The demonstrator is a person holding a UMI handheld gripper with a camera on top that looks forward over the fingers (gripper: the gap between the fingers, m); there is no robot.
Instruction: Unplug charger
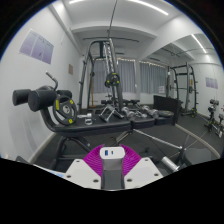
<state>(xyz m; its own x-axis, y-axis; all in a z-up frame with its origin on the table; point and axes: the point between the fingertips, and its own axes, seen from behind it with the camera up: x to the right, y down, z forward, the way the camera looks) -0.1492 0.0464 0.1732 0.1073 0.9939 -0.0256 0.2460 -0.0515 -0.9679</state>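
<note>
Progress: I judged the pull itself done, since the charger [111,153] sat in my claw [111,161] with no socket or power strip anywhere near it; I could not see its prongs, so I took this as likely, not certain.
Left to do: as far as I could tell, only carrying the charger off and putting it down somewhere.
Claw: my two fingers, purple pads [97,160] inward, were closed in on the small white block, pressing it from both sides.
Charger position: it was held between my fingertips, up in the air, well apart from the gym gear beyond.
Cable: none that I could make out.
Counts: one charger, one claw, two purple pads.
Surroundings: one weight bench [95,118] with a black padded roller [40,98] stood ahead, a cable machine [103,70] behind it, and a second rack [180,90] farther off by the windows.
</note>
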